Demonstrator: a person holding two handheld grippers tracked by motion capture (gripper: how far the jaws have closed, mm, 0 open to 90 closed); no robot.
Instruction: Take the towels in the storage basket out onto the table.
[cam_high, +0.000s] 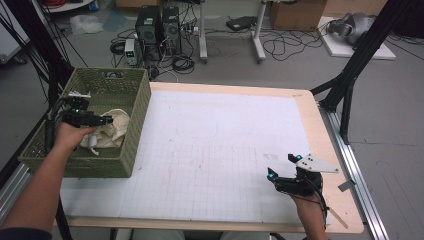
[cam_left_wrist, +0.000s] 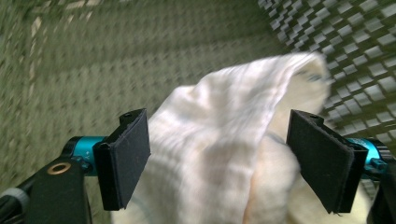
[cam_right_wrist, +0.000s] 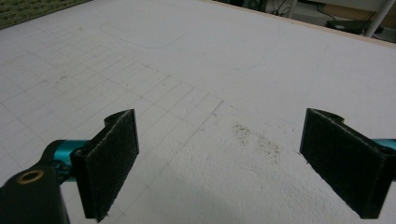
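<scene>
A cream cloth (cam_high: 112, 129) lies bunched inside the green woven basket (cam_high: 137, 117) at the table's left side. My left gripper (cam_high: 102, 120) reaches into the basket and stands open, its jaws on either side of a raised fold of the cloth (cam_left_wrist: 224, 140) without pinching it. My right gripper (cam_high: 284, 167) hovers open near the front right of the white gridded mat (cam_high: 220, 150), with nothing between its pads (cam_right_wrist: 112, 158); beneath it lies bare mat (cam_right_wrist: 210, 93).
The basket's woven walls (cam_left_wrist: 364, 51) close in around the left gripper. A wooden table edge (cam_high: 327, 145) frames the mat on the right. Computers (cam_high: 157, 30), cables and boxes lie on the floor beyond. Black frame posts (cam_high: 350, 75) stand at the right.
</scene>
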